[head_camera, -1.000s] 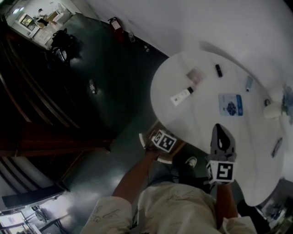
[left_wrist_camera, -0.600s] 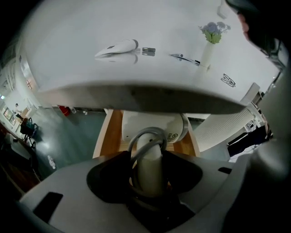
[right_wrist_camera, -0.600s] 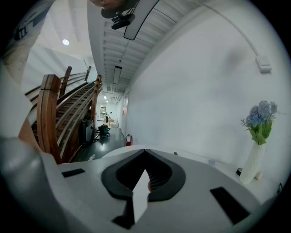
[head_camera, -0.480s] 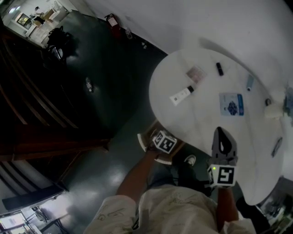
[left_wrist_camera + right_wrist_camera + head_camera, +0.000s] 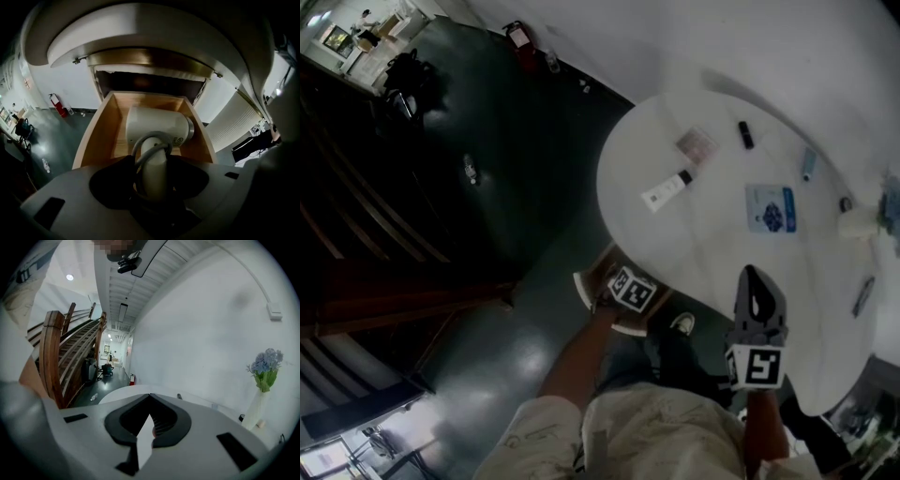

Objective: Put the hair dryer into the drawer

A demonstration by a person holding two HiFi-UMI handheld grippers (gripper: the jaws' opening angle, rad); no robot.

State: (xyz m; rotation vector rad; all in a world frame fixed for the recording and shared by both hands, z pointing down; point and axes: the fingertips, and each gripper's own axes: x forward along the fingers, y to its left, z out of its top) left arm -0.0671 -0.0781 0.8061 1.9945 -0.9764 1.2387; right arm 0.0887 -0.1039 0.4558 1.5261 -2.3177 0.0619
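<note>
A white hair dryer [image 5: 157, 127] lies with its barrel across the open wooden drawer [image 5: 91, 140] under the round white table [image 5: 712, 225]. Its handle, with the grey cord looped round it, stands between the jaws of my left gripper [image 5: 153, 163], which is shut on it and points steeply down. In the head view the left gripper [image 5: 628, 286] sits over the drawer [image 5: 586, 286] at the table's near edge; the dryer is hidden there. My right gripper [image 5: 755, 281] hovers over the table's near side, its jaws [image 5: 150, 397] closed together with nothing between them.
On the tabletop lie a white tube [image 5: 667, 190], a pink packet [image 5: 696, 145], a small black object [image 5: 745, 136] and a blue-and-white pack [image 5: 771, 208]. A vase of blue flowers [image 5: 265, 369] stands at the far right. Wooden stair rails [image 5: 51, 357] rise at the left.
My left gripper has sunk slightly toward the drawer with the dryer in it. The head view has shifted a little. The right gripper has kept still.
</note>
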